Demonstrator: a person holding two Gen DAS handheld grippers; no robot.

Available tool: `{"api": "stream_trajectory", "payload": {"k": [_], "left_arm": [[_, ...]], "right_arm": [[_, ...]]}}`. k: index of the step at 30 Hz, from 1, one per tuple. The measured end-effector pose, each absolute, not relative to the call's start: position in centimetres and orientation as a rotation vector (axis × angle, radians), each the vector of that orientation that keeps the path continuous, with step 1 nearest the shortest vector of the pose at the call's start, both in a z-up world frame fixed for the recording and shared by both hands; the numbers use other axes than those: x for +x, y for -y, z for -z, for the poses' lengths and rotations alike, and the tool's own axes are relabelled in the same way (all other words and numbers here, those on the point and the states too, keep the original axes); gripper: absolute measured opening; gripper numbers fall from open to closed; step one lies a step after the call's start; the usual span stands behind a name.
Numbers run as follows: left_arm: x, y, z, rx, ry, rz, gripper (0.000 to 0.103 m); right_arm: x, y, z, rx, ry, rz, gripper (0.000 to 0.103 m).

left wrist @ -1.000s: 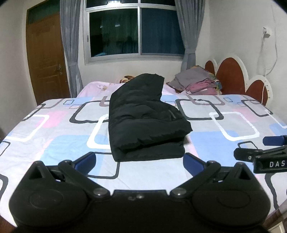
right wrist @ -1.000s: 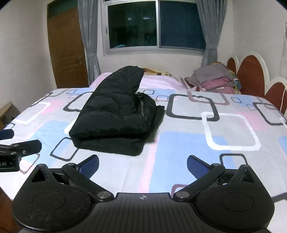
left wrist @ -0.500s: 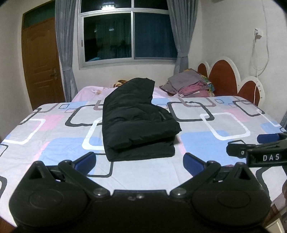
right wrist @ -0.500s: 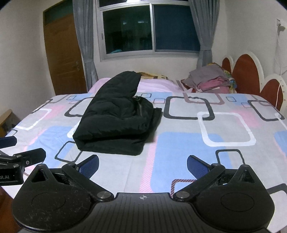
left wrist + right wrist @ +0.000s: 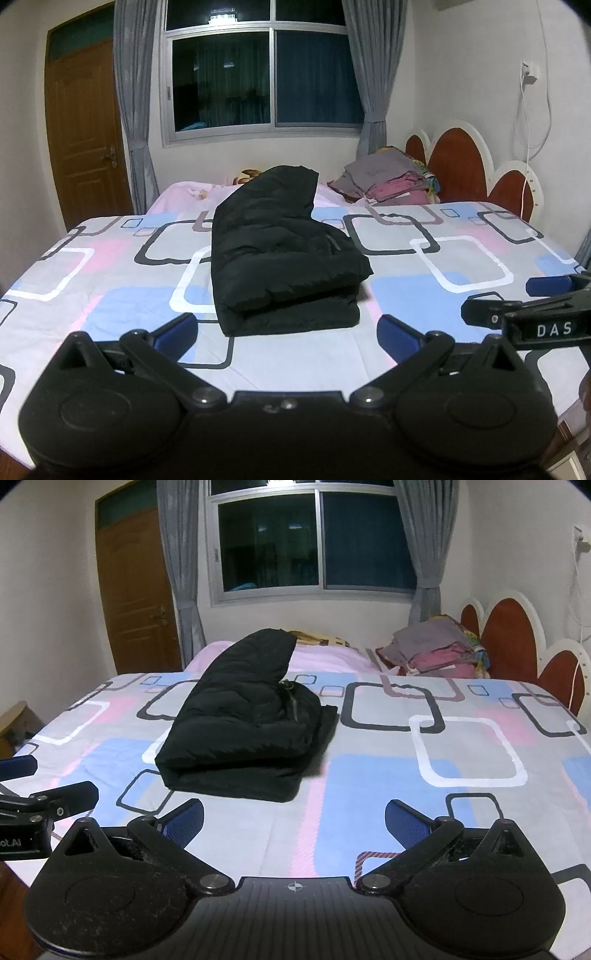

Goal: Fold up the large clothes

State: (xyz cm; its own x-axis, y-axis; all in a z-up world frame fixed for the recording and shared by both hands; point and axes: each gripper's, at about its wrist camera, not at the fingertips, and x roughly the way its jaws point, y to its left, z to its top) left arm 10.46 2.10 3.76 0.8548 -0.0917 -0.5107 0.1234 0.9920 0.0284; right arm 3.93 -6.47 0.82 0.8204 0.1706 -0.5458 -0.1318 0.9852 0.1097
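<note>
Folded black jacket (image 5: 284, 258) lies mid-bed, directly ahead of both tools, its long axis running away from them toward the window, hood end farthest. Left tool (image 5: 286, 328) and right tool (image 5: 293, 818) are both released, fingers spread and empty, level with the near edge of the bed (image 5: 110, 306); the left appears slightly nearer. Stacked clothes (image 5: 388, 177) sit well apart near the headboard. Nothing stands between.

1. Lying folded on the bed: black puffer jacket (image 5: 280, 254) (image 5: 247, 731), padded layers stacked.
2. Sitting flat near the middle of the patterned sheet.
3. Pointing its hood toward the window end.
</note>
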Motion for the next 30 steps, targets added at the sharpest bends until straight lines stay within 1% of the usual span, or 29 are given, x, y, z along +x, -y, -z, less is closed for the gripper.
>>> {"api": "stream_trajectory", "payload": {"k": [30], "left_arm": [[10.7, -3.1, -4.0, 0.07, -0.519, 0.124, 0.103]], "right_arm": [[3.7, 6.4, -1.2, 0.054, -0.581, -0.165, 0.103]]}}
